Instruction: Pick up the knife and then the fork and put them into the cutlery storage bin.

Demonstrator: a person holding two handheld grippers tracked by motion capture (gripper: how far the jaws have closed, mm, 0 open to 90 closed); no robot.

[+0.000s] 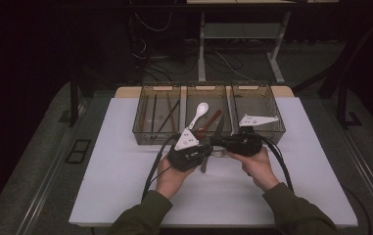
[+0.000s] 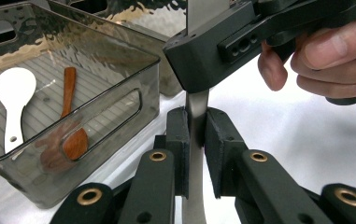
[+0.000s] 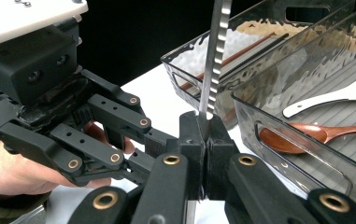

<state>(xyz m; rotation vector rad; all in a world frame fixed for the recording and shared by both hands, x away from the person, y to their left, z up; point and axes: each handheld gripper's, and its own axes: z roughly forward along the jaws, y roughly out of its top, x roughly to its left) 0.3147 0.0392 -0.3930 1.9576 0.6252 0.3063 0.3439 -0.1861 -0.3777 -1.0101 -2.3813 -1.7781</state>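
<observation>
We hold a slim steel knife [image 3: 215,51] between our two grippers, just in front of the middle bin [image 1: 206,133], the central one of three smoky, ribbed, clear plastic boxes. The left gripper [image 2: 195,122] is clamped on the knife's smooth flat metal. The right gripper [image 3: 203,127] is likewise pinched tight on it, its jaws having just closed. In the right gripper view the blade rises steeply from the pads, its long axis nearly upright, with a row of serrations along one edge; the left gripper view gives us instead a plain, matte strip and no teeth. Inside the middle bin lie a glossy white spoon [image 2: 12,100] with a rounded bowl and a reddish wooden spoon [image 2: 73,140]; the bin left of it holds thin dark chopsticks [image 1: 167,117].
</observation>
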